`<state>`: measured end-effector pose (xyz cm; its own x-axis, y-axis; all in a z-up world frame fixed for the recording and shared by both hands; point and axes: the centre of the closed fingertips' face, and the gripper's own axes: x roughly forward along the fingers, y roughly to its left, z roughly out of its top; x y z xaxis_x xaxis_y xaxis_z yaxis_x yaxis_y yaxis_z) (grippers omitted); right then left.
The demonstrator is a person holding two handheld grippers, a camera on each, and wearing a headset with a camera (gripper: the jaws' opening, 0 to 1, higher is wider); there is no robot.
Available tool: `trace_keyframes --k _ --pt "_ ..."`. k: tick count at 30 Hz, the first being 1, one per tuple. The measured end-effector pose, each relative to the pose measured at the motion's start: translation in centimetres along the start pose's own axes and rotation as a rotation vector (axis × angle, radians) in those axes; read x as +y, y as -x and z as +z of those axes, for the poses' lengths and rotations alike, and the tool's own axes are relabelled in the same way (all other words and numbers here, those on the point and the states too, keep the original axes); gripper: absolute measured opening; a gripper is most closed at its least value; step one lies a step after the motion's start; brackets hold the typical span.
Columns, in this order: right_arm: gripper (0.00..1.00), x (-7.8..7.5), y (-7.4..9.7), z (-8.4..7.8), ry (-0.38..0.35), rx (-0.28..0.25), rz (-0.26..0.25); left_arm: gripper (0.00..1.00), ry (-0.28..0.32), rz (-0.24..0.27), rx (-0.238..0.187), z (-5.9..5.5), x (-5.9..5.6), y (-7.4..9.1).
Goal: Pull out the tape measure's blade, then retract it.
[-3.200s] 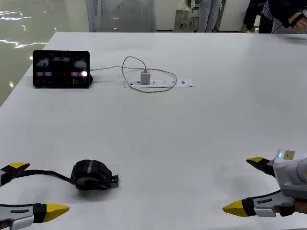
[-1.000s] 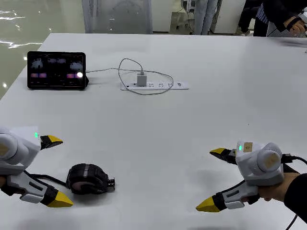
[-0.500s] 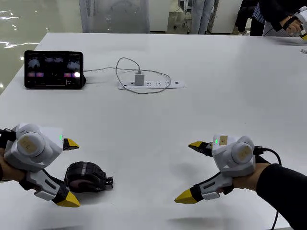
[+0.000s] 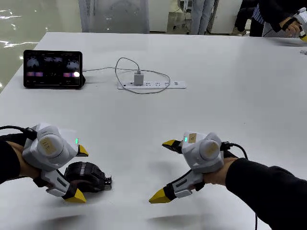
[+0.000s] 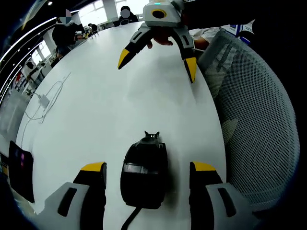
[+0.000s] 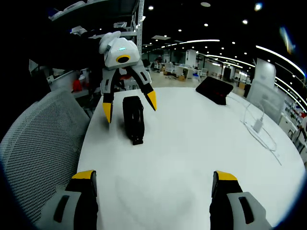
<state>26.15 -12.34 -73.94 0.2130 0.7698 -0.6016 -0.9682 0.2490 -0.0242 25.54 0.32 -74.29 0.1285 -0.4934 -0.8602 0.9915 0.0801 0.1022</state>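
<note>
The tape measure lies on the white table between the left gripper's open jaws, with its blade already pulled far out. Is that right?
Not quite: the blade is not pulled out. In the left gripper view only its end hook shows at the mouth of the tape measure. The rest holds: it lies on the white table between the open jaws of the left gripper.

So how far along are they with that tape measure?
Nothing looks done yet: the tape measure lies on the table with its blade wound in, just the end hook showing. In hand: the left claw is open with a jaw either side of the case, not clamped. The right claw is open, apart from it. Left: grip, pull the blade out, retract.
</note>
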Motion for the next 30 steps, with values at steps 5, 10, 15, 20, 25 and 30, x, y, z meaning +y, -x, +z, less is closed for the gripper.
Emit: trace_keyframes --k 5,10,15,20,25,30 --pt "0.99 0.0 -1.0 0.1 0.013 0.016 0.018 0.58 -0.004 -0.019 0.012 -0.3 0.3 -0.6" --pt "0.99 -0.4 -1.6 0.3 -0.029 0.005 0.007 0.53 -0.011 0.003 0.039 -0.6 0.6 -0.6" --pt "0.99 -0.6 -2.1 0.9 -0.033 -0.018 0.000 0.38 -0.006 0.024 0.021 -0.1 0.9 -0.6" --pt "0.99 0.1 -2.6 1.4 -0.018 -0.015 0.023 0.35 -0.019 0.021 0.031 -0.3 0.8 -1.0" --pt "0.99 0.6 -3.3 1.7 -0.007 -0.013 0.043 0.34 -0.040 0.038 0.044 -0.3 0.6 -1.0" --pt "0.99 1.0 -4.2 2.0 0.012 -0.005 0.056 0.34 -0.018 0.026 0.043 -0.3 0.6 -1.1"
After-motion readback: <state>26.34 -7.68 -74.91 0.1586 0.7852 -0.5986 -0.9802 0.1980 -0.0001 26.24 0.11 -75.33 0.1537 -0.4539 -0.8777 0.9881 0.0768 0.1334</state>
